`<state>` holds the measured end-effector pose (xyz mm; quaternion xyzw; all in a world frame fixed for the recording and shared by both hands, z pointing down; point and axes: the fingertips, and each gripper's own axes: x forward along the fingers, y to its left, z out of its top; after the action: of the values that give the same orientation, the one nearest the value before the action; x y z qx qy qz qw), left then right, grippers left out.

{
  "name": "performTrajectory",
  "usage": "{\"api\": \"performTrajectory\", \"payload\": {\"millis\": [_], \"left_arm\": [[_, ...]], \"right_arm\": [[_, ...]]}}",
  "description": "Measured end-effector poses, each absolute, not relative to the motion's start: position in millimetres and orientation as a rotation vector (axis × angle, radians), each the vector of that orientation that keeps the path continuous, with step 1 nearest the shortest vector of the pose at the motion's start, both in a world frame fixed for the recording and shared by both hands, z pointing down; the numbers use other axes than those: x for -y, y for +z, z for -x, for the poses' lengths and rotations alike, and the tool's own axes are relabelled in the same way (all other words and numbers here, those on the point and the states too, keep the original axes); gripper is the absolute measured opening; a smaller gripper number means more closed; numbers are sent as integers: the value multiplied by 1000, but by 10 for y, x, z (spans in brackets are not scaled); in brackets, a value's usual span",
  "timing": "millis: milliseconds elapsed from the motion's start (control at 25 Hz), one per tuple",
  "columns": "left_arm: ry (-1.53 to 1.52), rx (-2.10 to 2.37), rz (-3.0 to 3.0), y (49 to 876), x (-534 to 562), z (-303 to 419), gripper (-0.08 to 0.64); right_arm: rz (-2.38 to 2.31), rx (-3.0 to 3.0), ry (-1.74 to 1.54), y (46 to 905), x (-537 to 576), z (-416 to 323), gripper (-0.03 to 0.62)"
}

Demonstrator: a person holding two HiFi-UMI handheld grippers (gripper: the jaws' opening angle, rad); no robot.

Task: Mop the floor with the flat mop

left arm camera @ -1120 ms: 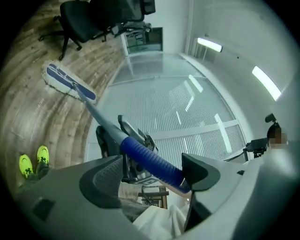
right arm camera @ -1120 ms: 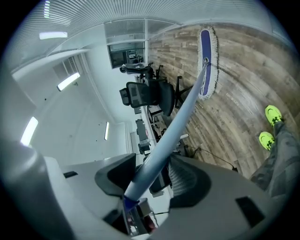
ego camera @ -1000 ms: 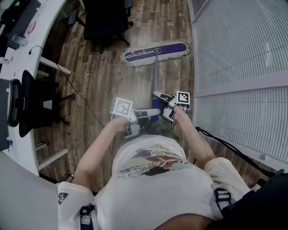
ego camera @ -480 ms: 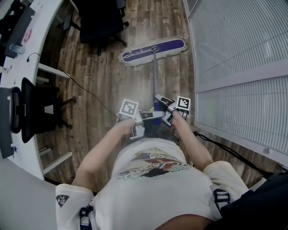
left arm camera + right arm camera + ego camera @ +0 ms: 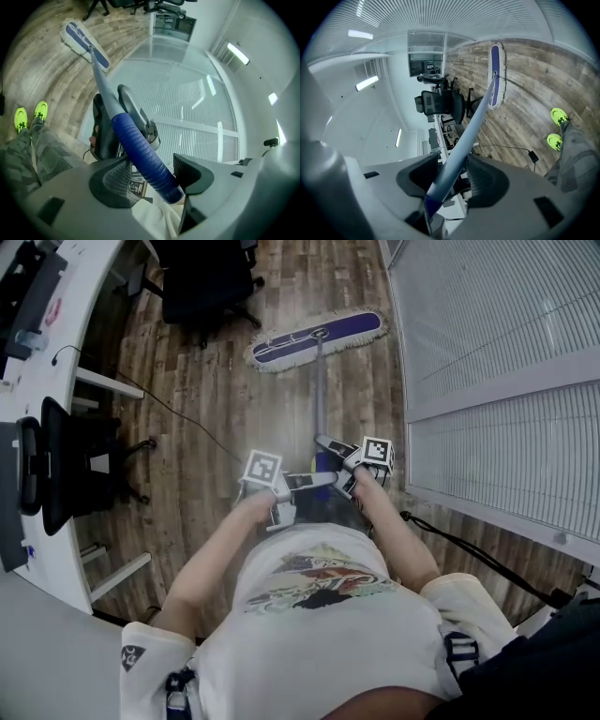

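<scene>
The flat mop's purple head (image 5: pixel 317 337) with its white fringe lies on the wood floor ahead, and its pole (image 5: pixel 319 399) runs back toward me. My left gripper (image 5: pixel 322 480) reaches in from the left at the pole's near end. In the left gripper view the blue ribbed grip (image 5: pixel 140 150) lies across my left gripper (image 5: pixel 150 168); the jaws have just been closing and a sliver of gap shows at the right pad. My right gripper (image 5: pixel 330 461) sits slightly farther along. Its jaws (image 5: pixel 452 171) have also been closing, with the pale pole (image 5: pixel 468 126) between the pads.
A black office chair (image 5: pixel 202 282) stands just left of the mop head. A white desk (image 5: pixel 56 362) curves along the left, with a thin cable (image 5: pixel 178 418) on the floor beside it. A glass wall with blinds (image 5: pixel 497 352) bounds the right. My green shoes (image 5: pixel 28 117) are below.
Both grippers have sunk a little and drawn together at the handle's near end, the left one coming in from the left. The mop head sits slightly higher in view and more tilted.
</scene>
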<state>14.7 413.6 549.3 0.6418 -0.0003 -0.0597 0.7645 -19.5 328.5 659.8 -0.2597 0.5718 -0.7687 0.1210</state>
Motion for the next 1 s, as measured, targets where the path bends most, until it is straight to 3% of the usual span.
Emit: {"api": "performTrajectory", "payload": {"millis": [480, 1000], "left_arm": [[-181, 125, -1481, 5427, -4077, 90, 287], [284, 343, -2039, 5256, -4017, 581, 318]], "right_arm": [[622, -1769, -2299, 6651, -3243, 398, 195], [625, -1758, -2301, 6599, -3125, 437, 195]]}}
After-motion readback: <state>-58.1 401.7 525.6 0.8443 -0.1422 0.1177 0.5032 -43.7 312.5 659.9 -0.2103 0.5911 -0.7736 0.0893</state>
